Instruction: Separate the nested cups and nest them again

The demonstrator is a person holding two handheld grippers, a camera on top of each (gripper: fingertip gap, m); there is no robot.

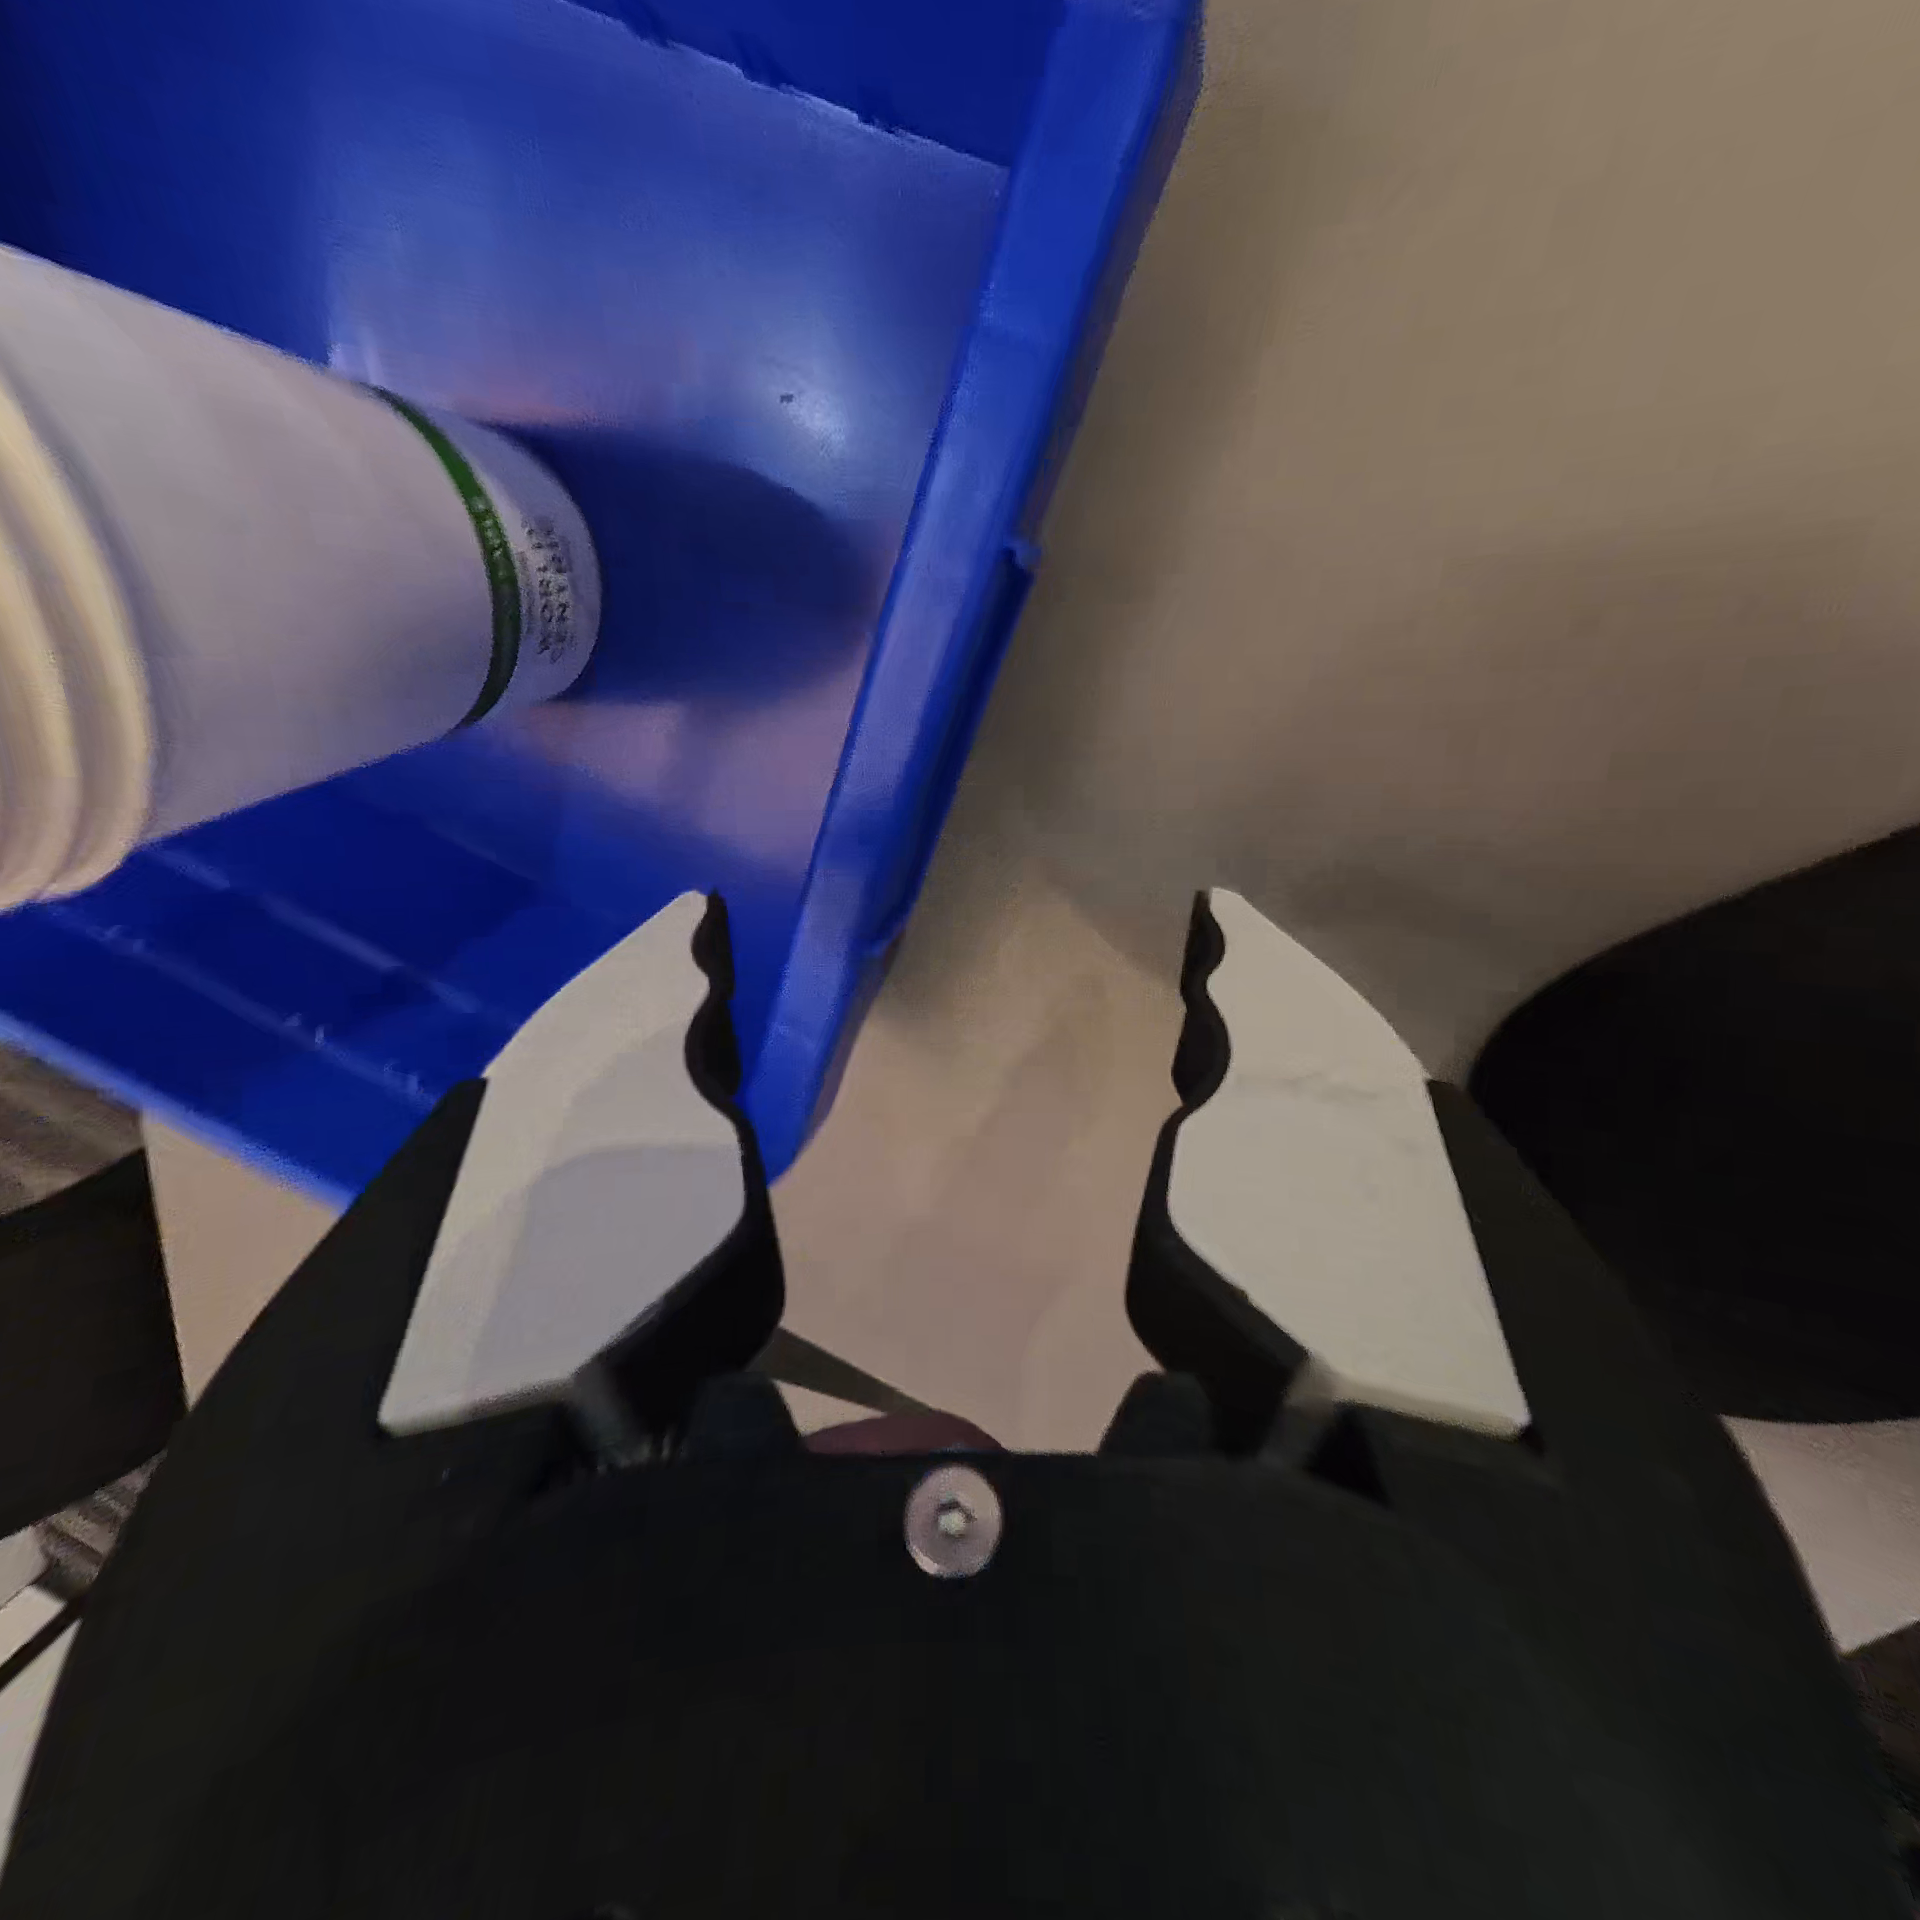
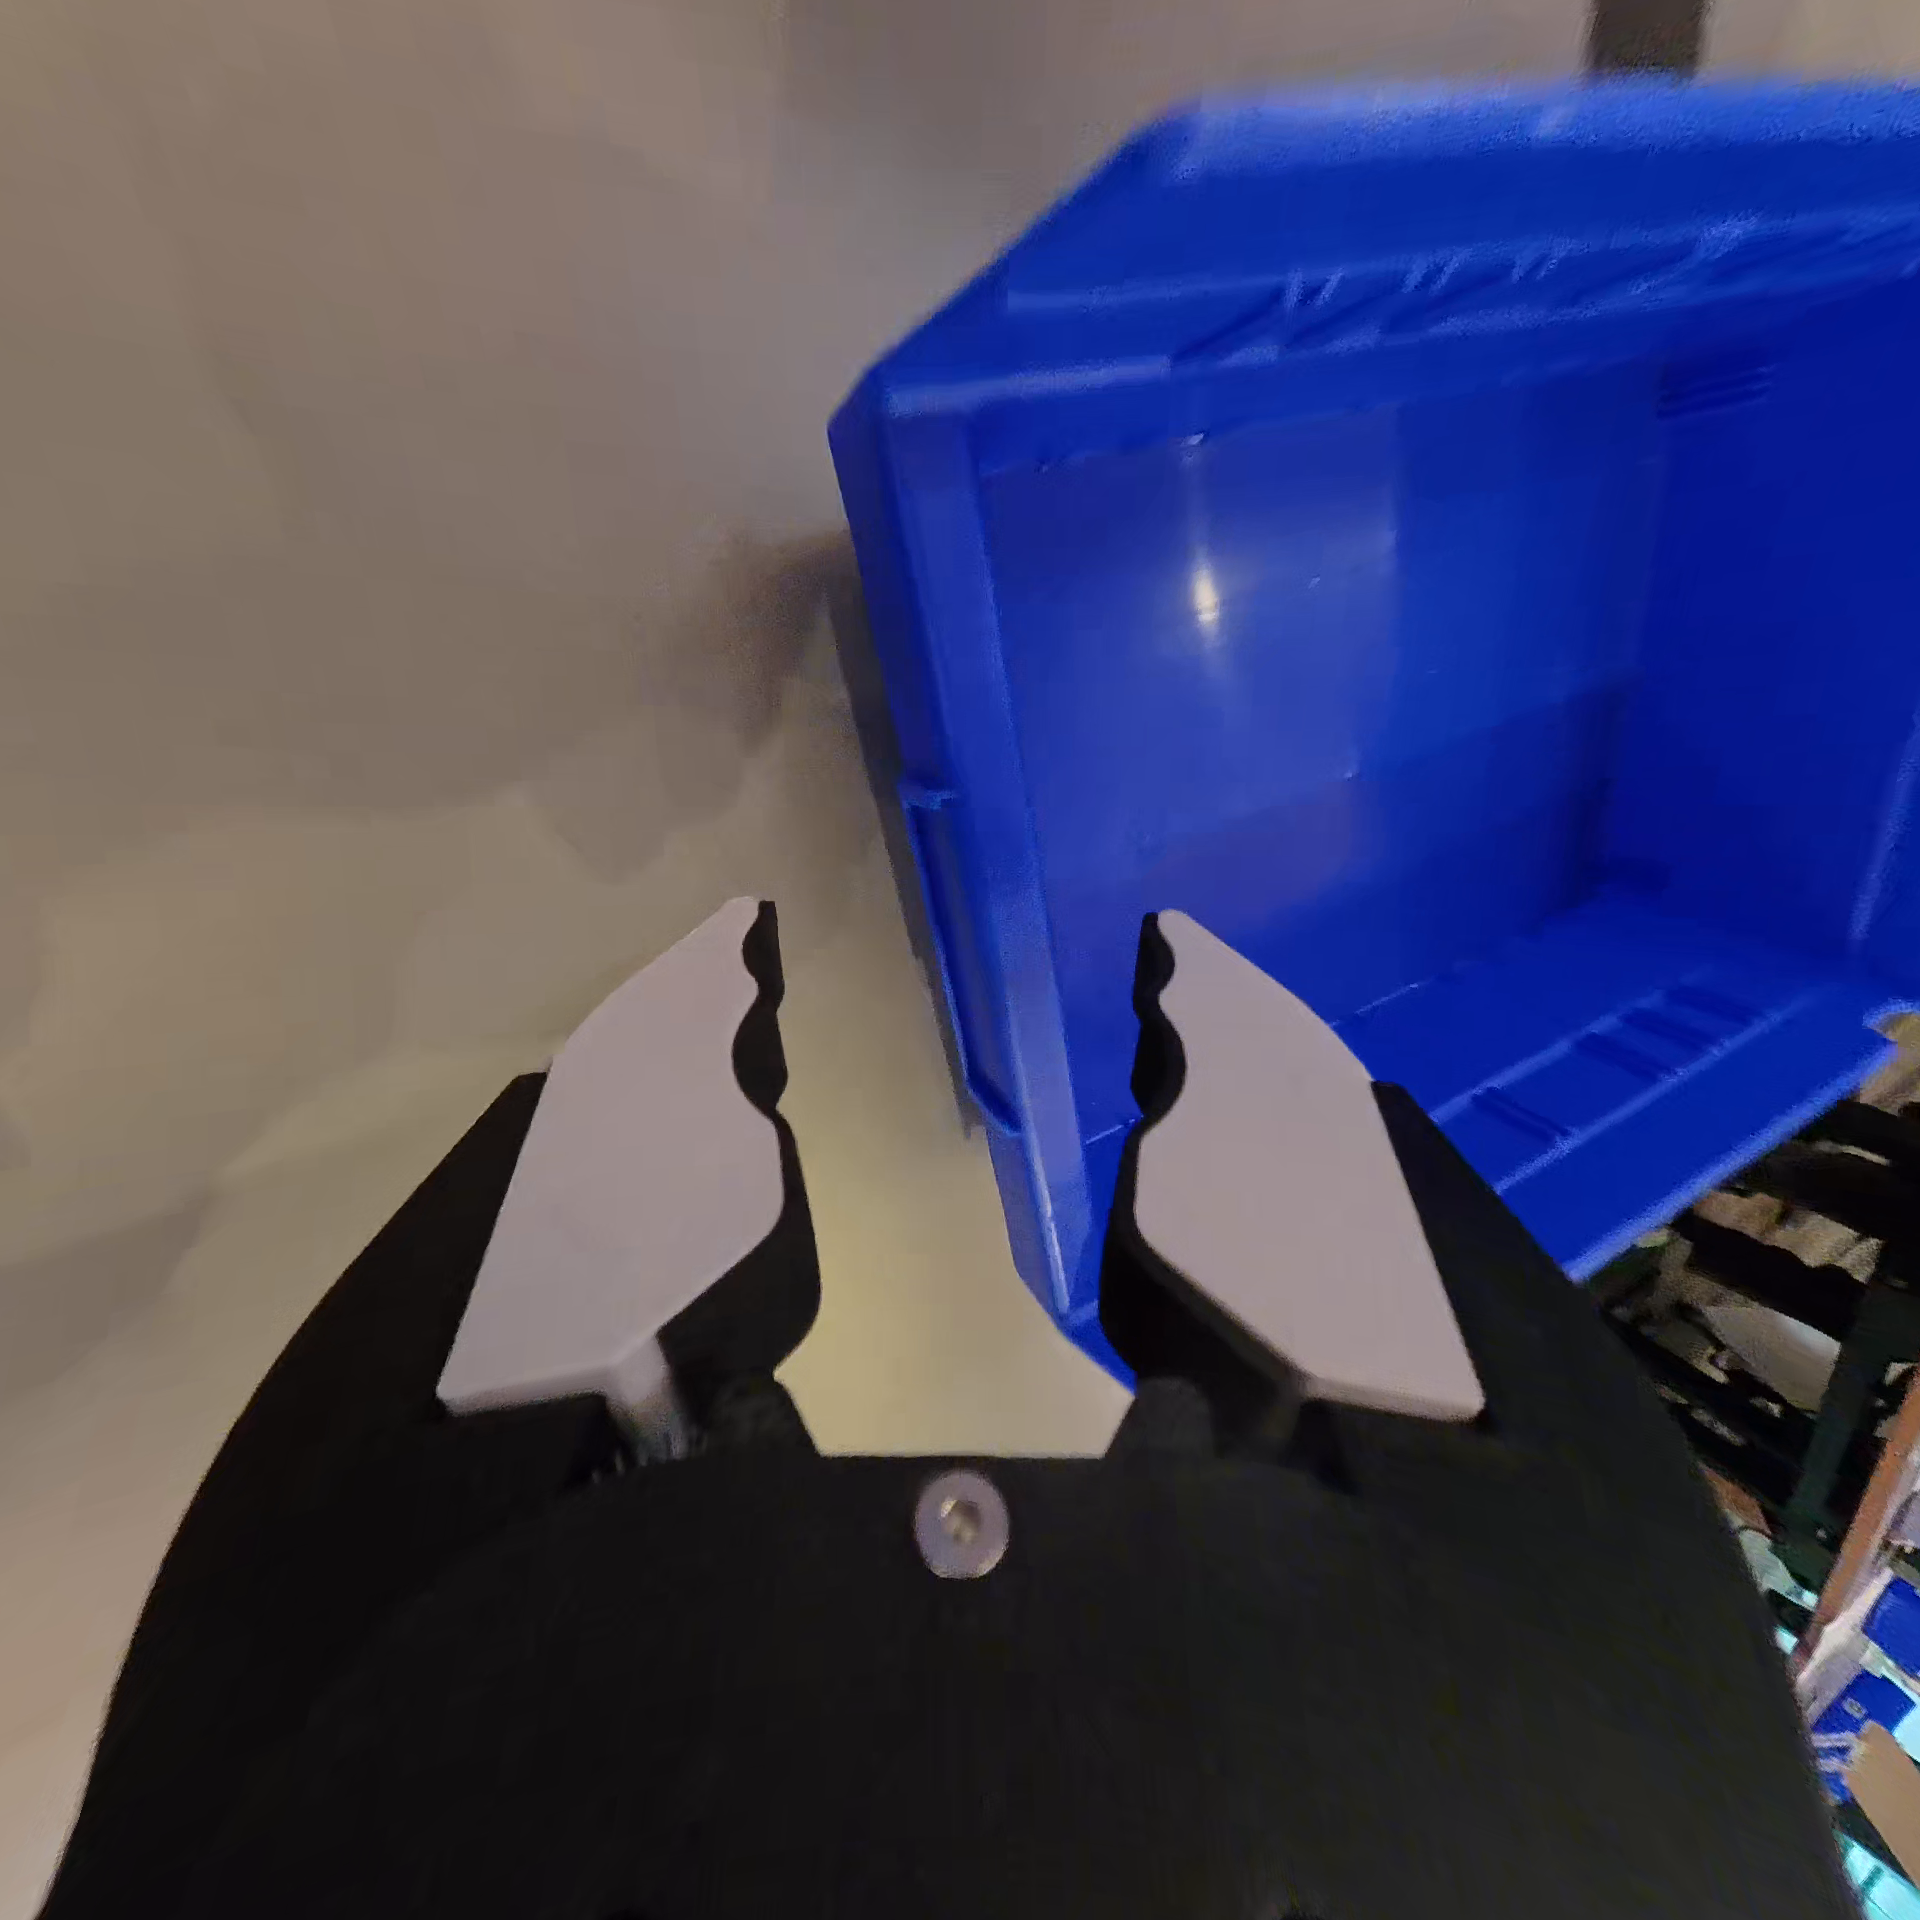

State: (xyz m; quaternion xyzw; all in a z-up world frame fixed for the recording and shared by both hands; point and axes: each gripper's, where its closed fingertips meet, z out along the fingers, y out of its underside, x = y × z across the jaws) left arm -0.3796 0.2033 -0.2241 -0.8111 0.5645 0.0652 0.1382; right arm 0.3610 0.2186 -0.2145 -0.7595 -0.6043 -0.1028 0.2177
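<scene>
I am holding my left gripper (image 1: 956, 914) and right gripper (image 2: 954, 925) with jaws apart and empty beside the blue bin (image 1: 935, 665), where the stack of white cups (image 1: 260, 582) stands, so I am aiming to approach squarely and pinch gently.

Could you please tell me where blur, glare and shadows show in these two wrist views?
Left wrist view: the white cup stack is motion-smeared, casting a dark shadow on the blue bin floor, beside a soft glare patch; the open left claw is sharp. Right wrist view: the bin's far rim is blurred, a glare spot marks its wall, and wide-angle distortion bends its edges.
</scene>
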